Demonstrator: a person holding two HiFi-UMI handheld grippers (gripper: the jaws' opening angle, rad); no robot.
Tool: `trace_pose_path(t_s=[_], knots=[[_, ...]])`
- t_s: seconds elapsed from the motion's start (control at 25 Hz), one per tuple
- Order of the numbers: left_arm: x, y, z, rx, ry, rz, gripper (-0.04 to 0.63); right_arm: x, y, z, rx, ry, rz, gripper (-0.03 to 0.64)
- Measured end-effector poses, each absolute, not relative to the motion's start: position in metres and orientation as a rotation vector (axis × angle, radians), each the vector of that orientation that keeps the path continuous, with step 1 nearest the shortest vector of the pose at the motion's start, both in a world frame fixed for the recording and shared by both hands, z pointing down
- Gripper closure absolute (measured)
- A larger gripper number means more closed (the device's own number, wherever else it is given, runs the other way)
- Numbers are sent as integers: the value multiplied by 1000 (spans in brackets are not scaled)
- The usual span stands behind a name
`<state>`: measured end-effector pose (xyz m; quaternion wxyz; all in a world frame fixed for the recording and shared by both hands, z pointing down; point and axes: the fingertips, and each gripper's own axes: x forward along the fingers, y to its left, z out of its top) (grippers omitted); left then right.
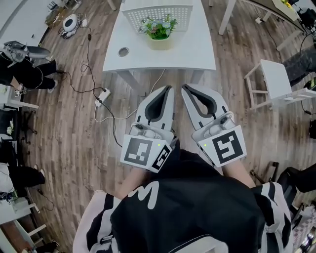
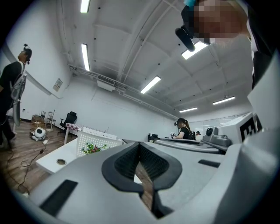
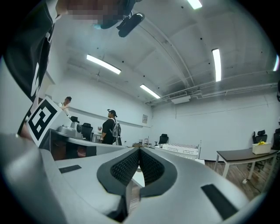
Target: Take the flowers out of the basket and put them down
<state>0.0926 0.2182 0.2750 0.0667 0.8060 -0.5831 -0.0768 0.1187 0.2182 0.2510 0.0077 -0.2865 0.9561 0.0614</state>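
Cables point(image 1: 81, 74) snake over the wooden floor point(image 1: 74, 133) at far left and run to a power strip point(image 1: 102, 94); moving in, the left gripper point(image 1: 169, 90) hangs level above the boards, short of the white table point(image 1: 197, 54); its jaws are pressed together with nothing between them, and its own view shows the ribbed pads meeting at the tip, with only floor visible through the gap behind them.

On the tabletop there's a round hole point(image 1: 123, 51) at the left; then, dead centre, the white lattice basket point(image 1: 158, 12), with the flowers point(image 1: 158, 27) in their pale pot point(image 1: 159, 43) at its near wall; whether that pot stands inside the lattice or just in front of it, I can't tell.

Just beside its partner, the right gripper point(image 1: 183, 89) is clamped closed too and carries nothing; the two sets of tips are near each other and both are well apart from the flowers; far right, a white chair point(image 1: 274, 81) stands on the floor.
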Motion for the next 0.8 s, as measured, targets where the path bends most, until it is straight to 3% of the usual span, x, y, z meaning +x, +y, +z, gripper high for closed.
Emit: trace_pose_path(t_s=[0.8], knots=[[68, 350, 273, 2478, -1689, -177, 592, 99, 345, 246, -963, 2965, 201, 600]])
